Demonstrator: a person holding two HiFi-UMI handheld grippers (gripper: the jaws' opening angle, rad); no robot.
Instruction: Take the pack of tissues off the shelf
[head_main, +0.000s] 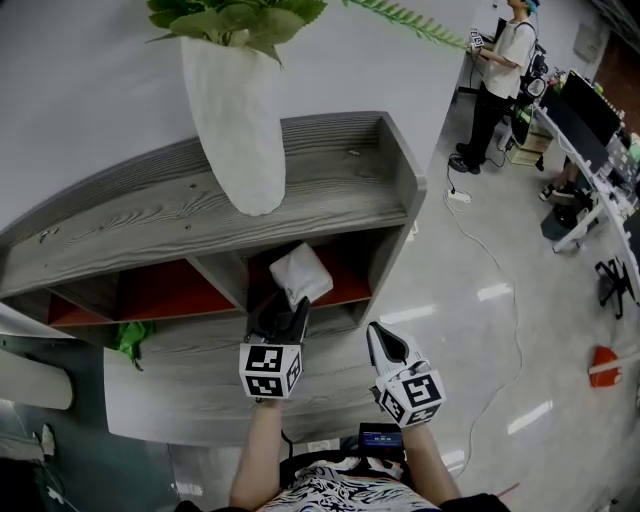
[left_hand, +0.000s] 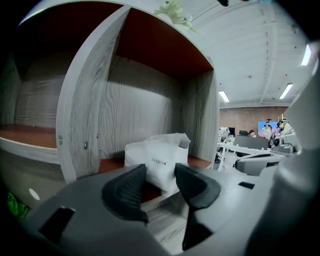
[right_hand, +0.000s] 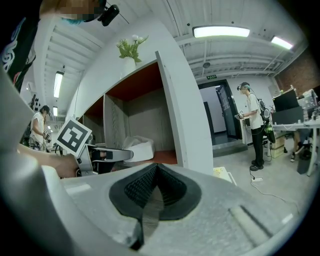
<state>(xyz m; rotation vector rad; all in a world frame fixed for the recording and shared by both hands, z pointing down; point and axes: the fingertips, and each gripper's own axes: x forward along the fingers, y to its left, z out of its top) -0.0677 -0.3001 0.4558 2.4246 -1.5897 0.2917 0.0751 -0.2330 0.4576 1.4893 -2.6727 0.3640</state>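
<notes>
A: Two grippers, so how do they stand?

B: The left gripper (left_hand: 160, 182) has its jaws apart and grips nothing. The pack (left_hand: 157, 160) shows through the gap, just past the tips, and neither pad presses on it.

A: And the right gripper (right_hand: 157, 187)?

B: Its jaws are closed together and empty. It is beside the left one, out in front of the shelf (head_main: 150, 215).

A: Where exactly is the pack?

B: It is in the right-hand compartment, on the red floor near the front edge, with its top crumpled. The left gripper points straight into that opening.

A: Anything on top?

B: A white vase (head_main: 240, 110) with green leaves stands on the shelf's top board.
</notes>
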